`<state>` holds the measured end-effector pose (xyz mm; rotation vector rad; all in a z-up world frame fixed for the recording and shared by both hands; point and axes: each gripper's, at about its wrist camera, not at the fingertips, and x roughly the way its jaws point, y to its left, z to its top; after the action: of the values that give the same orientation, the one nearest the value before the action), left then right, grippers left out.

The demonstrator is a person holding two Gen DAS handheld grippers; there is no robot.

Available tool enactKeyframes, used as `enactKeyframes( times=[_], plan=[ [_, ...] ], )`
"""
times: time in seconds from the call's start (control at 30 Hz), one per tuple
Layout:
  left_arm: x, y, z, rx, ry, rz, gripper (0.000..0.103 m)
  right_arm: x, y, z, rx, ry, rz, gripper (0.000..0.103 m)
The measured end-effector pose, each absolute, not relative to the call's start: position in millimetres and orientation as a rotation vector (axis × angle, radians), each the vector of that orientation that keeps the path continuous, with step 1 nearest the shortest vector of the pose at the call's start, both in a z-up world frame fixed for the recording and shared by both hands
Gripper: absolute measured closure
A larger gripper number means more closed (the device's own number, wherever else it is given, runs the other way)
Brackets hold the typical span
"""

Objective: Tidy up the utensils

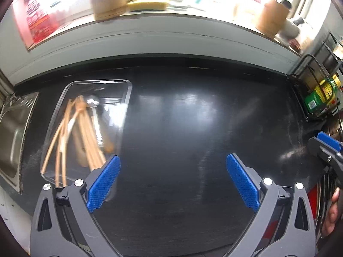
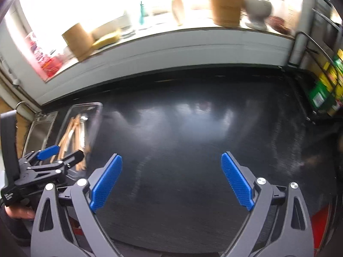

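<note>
Both hand-held grippers [image 1: 173, 180] [image 2: 171, 178] wide, blue textured pads [image 1: 104, 184] over glossy black counter [image 1: 182, 128]; wooden utensils [image 1: 85, 137] in clear rectangular tray [image 1: 126, 98].

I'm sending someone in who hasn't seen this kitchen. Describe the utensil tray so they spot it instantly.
Start at the black countertop under the window sill. At its left end, right beside the steel sink, lies the clear plastic tray. It is the only see-through container there, holding wooden chopsticks and a metal spoon.
</note>
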<state>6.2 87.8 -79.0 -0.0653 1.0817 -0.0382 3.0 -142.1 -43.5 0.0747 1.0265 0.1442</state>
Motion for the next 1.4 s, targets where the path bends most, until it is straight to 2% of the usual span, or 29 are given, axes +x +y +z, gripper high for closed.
enactKeyframes(
  times=[0.4, 1.4],
  plan=[
    [1.4, 18.9, -80.7, -0.076, 1.07, -0.046, 0.007, -9.9, -217.2, -49.1, 0.076, 1.007, 0.053, 0.012],
    [4.0, 20.2, -68.2, -0.063, 1.065, 0.002, 0.007, 0.0, -212.8, -44.1, 0.082, 1.007, 0.118, 0.012]
  ],
)
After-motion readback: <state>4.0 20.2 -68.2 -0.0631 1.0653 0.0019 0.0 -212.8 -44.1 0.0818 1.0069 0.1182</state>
